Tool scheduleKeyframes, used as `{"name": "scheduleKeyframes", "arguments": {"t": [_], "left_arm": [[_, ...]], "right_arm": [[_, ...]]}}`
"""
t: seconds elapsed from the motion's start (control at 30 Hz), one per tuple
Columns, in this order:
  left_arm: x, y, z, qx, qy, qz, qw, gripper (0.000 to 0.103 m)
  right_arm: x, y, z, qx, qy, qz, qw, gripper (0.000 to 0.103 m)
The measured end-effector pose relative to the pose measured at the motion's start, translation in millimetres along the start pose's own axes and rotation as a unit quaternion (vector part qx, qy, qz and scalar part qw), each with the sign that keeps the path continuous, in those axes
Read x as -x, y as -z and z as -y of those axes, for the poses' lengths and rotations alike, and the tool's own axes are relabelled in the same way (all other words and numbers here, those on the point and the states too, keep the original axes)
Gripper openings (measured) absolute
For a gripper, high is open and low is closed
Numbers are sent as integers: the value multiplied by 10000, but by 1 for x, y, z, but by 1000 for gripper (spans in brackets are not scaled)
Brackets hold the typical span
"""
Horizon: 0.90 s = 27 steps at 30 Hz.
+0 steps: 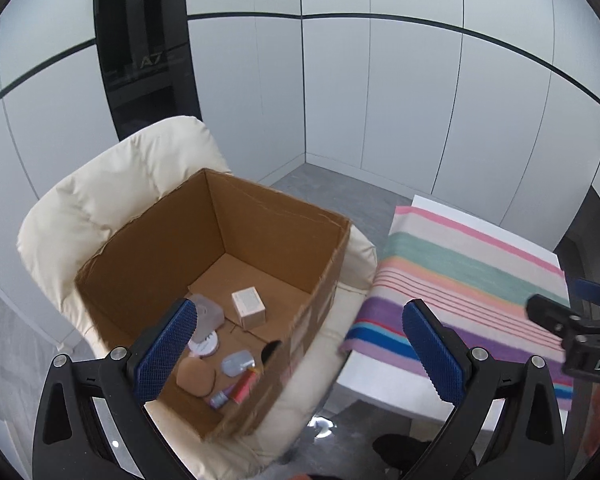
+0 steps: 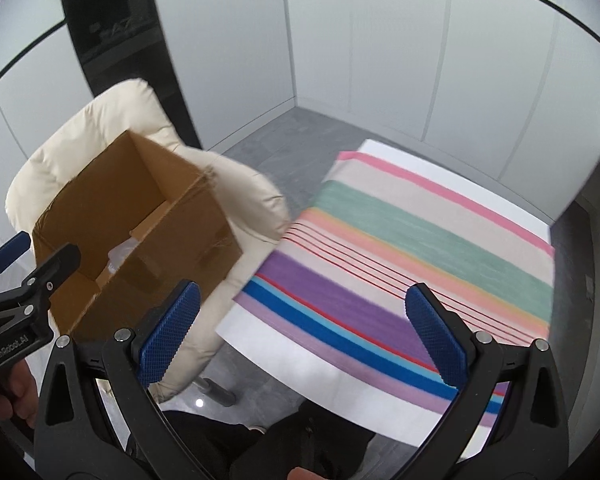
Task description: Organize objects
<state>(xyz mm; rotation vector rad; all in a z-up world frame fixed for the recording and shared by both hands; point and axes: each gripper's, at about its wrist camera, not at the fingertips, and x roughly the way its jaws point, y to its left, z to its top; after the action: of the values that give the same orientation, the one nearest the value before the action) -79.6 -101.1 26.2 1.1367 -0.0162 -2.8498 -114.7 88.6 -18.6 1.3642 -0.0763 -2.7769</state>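
Note:
An open cardboard box [image 1: 148,248] stands on a cream padded chair [image 1: 112,184]. Inside lie a small white box [image 1: 249,306], a clear plastic container [image 1: 210,312], a round white tin [image 1: 206,345], a tan sponge [image 1: 195,376], a pale blue case [image 1: 238,362] and a red tube [image 1: 244,387]. My left gripper [image 1: 300,340] is open and empty above the box's near right corner. My right gripper [image 2: 300,336] is open and empty over the striped cloth [image 2: 420,240], right of the box [image 2: 140,220]. The cloth shows nothing on it.
The striped cloth [image 1: 468,276] covers a white table [image 1: 380,384] right of the chair [image 2: 80,140]. White wall panels and a dark glass strip [image 1: 144,52] stand behind. Grey floor [image 1: 340,196] lies between. The other gripper shows at each view's edge.

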Motion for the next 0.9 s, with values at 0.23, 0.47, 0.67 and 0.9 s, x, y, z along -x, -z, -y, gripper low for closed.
{"name": "scheduleKeyframes", "arguments": {"t": [0.23,0.47,0.67,0.9], "left_arm": [[39,40,11,87,81,-208,9997,103],[74,68,30,-230,148,-90,9996,103],[83,80,42,-407,181,90,9990,103],[75,80,62,-578,353,31,9977,103]], "right_arm": [[43,45,32,-194,86,-94,9997,103],[80,86,32,77,281,43,9996,103],[86,102,32,104,398,30,9991,103],[85,113,43,-69,477,-8,9988,103]]}}
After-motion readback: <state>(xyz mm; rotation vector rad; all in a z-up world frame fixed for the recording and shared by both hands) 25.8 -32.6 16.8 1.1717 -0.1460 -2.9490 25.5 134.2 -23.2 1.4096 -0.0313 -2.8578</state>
